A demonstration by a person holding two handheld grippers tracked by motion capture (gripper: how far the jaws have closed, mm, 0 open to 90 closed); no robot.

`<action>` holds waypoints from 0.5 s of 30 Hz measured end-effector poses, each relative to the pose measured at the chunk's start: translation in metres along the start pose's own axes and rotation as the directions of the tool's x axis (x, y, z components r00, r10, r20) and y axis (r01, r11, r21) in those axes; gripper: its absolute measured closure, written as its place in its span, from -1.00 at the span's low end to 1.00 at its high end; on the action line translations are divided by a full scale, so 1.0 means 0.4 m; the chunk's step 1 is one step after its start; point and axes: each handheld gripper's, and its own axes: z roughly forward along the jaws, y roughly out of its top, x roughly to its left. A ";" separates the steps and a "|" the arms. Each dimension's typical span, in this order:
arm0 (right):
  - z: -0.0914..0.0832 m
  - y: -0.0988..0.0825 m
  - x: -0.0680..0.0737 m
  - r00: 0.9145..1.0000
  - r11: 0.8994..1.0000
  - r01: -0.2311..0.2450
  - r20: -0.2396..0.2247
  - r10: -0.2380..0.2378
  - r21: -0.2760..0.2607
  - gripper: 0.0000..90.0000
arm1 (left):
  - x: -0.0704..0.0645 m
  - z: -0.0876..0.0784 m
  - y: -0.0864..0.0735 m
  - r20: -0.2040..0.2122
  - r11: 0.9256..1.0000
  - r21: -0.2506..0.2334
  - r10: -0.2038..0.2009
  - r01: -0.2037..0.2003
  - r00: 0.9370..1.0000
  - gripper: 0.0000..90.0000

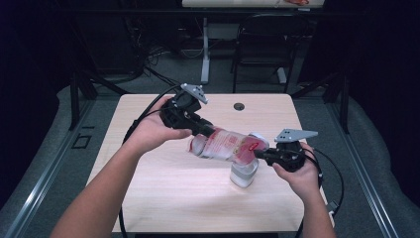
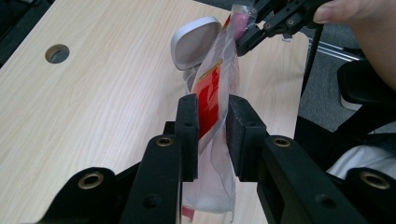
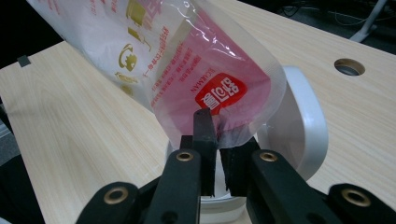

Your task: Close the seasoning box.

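The left gripper [image 1: 205,128] is closed narrowly on one end of a clear plastic bag [image 1: 228,145] with red and white print, pinched between its jaws. The left hand [image 1: 153,130] is raised above the wooden table [image 1: 163,188], forearm angled in from the lower left. The bag is held aloft, slanting down over a white container [image 1: 243,172] with its lid [image 2: 192,41] flipped open. The right gripper [image 1: 258,154] is clamped on the bag's lower corner, gripped by the right hand [image 1: 299,176]. The container's inside is hidden by the bag.
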 end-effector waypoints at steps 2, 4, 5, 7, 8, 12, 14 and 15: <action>0.000 0.000 0.000 1.000 1.000 0.003 -0.003 -0.003 0.006 0.90 | 0.000 0.000 0.000 0.000 1.000 -0.002 0.000 0.000 1.000 0.68; 0.000 0.000 0.001 1.000 1.000 0.002 -0.006 -0.002 0.008 0.90 | 0.001 -0.001 -0.002 -0.008 1.000 0.001 0.000 0.000 1.000 0.68; 0.000 0.001 0.001 1.000 1.000 0.003 -0.008 -0.003 0.011 0.90 | 0.001 -0.002 -0.002 -0.005 1.000 0.003 -0.004 0.004 1.000 0.68; 0.001 0.001 0.003 1.000 1.000 0.001 -0.014 -0.001 0.009 0.90 | 0.002 -0.004 -0.003 -0.007 1.000 0.002 -0.006 0.006 1.000 0.68; 0.002 0.002 0.004 1.000 1.000 0.003 -0.016 -0.003 0.010 0.90 | 0.003 -0.005 -0.003 -0.008 1.000 0.001 -0.002 0.002 1.000 0.68; 0.007 0.002 0.004 1.000 1.000 0.000 -0.022 0.000 0.009 0.90 | 0.000 -0.007 -0.003 -0.012 1.000 -0.005 -0.003 0.003 1.000 0.68; 0.009 0.001 0.002 1.000 1.000 -0.004 -0.024 0.004 0.006 0.90 | -0.001 -0.008 -0.002 -0.013 1.000 -0.005 -0.003 0.002 1.000 0.68; 0.011 0.001 0.002 1.000 1.000 -0.006 -0.025 0.006 0.005 0.90 | -0.001 -0.009 -0.002 -0.011 1.000 -0.004 -0.001 0.001 1.000 0.68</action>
